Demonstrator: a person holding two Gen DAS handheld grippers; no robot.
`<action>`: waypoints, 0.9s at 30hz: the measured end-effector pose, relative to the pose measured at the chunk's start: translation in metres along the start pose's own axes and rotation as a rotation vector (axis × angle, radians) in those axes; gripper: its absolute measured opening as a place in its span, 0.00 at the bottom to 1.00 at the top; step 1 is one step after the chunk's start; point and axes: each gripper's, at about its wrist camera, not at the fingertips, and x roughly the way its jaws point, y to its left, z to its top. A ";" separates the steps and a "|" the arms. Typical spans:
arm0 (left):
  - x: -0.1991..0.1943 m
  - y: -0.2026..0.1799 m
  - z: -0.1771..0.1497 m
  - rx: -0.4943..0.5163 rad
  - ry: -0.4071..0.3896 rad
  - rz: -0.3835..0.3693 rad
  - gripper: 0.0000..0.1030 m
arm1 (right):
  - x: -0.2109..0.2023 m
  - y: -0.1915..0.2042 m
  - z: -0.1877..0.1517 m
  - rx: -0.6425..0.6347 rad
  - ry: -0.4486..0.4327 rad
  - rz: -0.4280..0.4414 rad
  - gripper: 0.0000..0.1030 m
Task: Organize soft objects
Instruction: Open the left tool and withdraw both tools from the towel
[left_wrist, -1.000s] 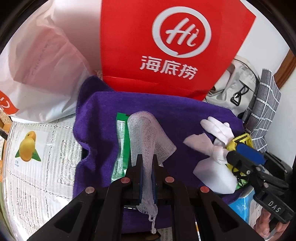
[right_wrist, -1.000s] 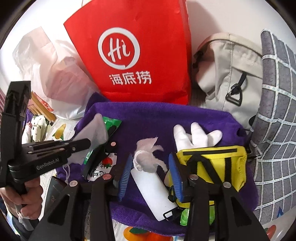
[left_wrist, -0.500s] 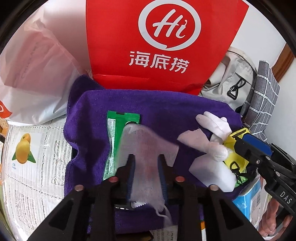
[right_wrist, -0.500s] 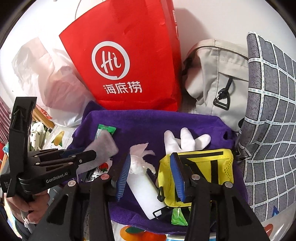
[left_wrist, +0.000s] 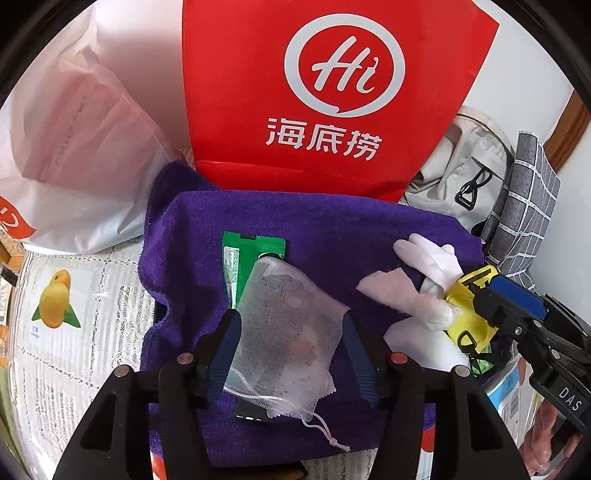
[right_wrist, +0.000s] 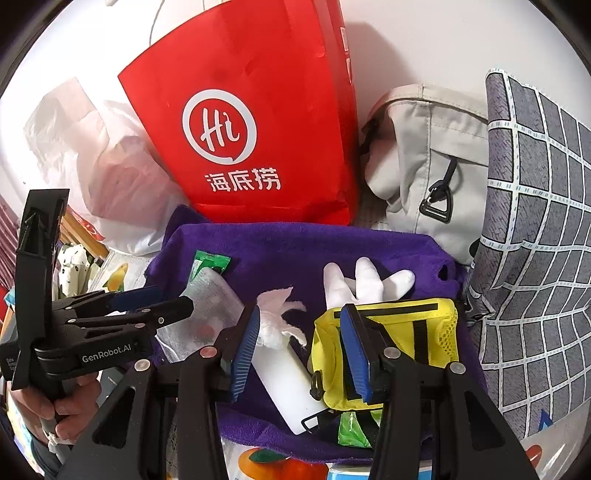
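Two tools are hovering over my purple towel (left_wrist: 325, 229). I am opening the left tool (left_wrist: 288, 347), and the mesh pouch (left_wrist: 284, 332) is lying loose between its blue pads (left_wrist: 225, 354), which are no longer pressing it. It is resting on the towel, partly covering a green packet (left_wrist: 240, 258). I am holding the right tool (right_wrist: 299, 354) partly open above a white bottle (right_wrist: 291, 384) stuffed with tissue (right_wrist: 277, 317), gripping nothing. One pad is sitting in front of the yellow bag (right_wrist: 402, 339), whose top edge overlaps a white glove (right_wrist: 365, 284). Behind the towel a red bag (right_wrist: 251, 122) is standing, with a beige backpack (right_wrist: 424, 162) beside it
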 end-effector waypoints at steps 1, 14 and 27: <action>0.000 0.000 0.000 0.006 0.000 0.002 0.53 | -0.001 0.000 0.000 -0.001 -0.001 -0.001 0.45; -0.011 -0.009 -0.001 0.045 -0.017 0.069 0.63 | -0.006 0.008 0.003 -0.026 -0.015 -0.073 0.77; -0.049 -0.021 -0.003 0.049 -0.079 0.117 0.83 | -0.036 0.011 -0.006 0.006 -0.022 -0.199 0.96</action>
